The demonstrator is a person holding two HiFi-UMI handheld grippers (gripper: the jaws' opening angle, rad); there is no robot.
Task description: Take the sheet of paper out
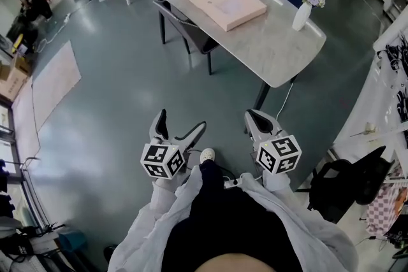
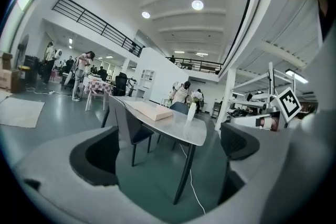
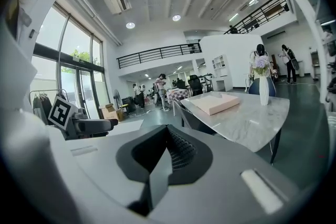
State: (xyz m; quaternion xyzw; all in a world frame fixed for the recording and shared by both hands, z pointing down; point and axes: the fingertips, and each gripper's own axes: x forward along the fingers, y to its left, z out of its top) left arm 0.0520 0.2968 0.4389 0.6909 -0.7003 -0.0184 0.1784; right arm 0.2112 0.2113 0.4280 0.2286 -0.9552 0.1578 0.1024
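A flat pink box (image 1: 222,3) lies on the desk (image 1: 274,51). A vase (image 1: 301,16) holds flowers. The left gripper (image 1: 182,121) has its jaws spread wide, empty. The right gripper (image 1: 257,118) has its jaws pressed together, empty.

Flat pink box (image 1: 222,3) on the marble table (image 1: 280,51) shows only its outside, inside hidden; grey chair (image 1: 190,32) half hidden under the tabletop; far people (image 2: 80,75) too small to tell apart; person's torso (image 1: 236,239) cut by head view's bottom edge.
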